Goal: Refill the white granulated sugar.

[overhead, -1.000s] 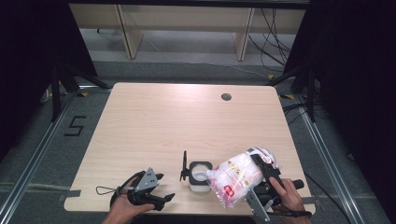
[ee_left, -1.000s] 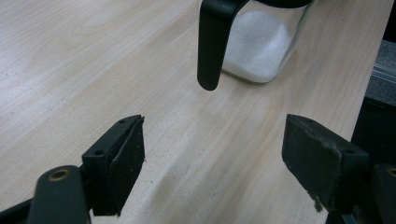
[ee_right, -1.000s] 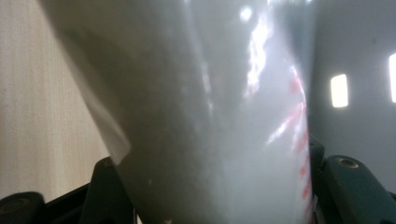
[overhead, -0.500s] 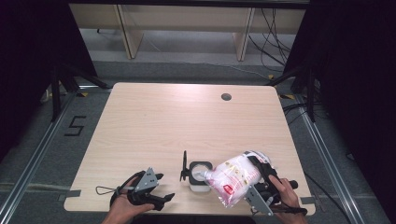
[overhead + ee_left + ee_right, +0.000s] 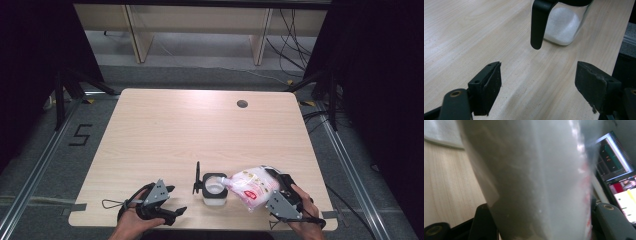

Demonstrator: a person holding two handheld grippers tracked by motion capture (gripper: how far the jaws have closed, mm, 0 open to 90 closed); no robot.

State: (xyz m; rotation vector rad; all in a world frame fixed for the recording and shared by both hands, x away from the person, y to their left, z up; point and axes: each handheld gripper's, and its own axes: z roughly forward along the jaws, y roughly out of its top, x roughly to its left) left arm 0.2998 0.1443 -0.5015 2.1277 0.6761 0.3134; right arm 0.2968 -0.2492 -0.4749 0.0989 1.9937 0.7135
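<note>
Near the front edge of the pale wooden tabletop (image 5: 165, 130), at the left, the person's left hand (image 5: 131, 223) is holding the left gripper (image 5: 172, 215) low over the wood, its black fingers (image 5: 489, 86) standing spread wide with nothing between them. In the left gripper view bare wood is lying between those fingers, and the jar's black handle (image 5: 538, 22) is hanging just beyond them. Just to the right, the clear glass jar with a black rim (image 5: 215, 188) is standing upright on the tabletop, partly filled with white grains (image 5: 560, 26), its black lid (image 5: 198, 177) tilted up at its left side. Right of the jar, the white and pink plastic bag (image 5: 252, 186) is lying tipped, its narrow corner reaching over the jar's open mouth. At the far right, the right gripper (image 5: 274, 187), carried by the person's right hand (image 5: 302, 212), is clasping the bag's wide end; in the right gripper view the translucent bag is sitting between its two fingers (image 5: 482, 225). Those fingers have just been closing slightly on the bag.
</note>
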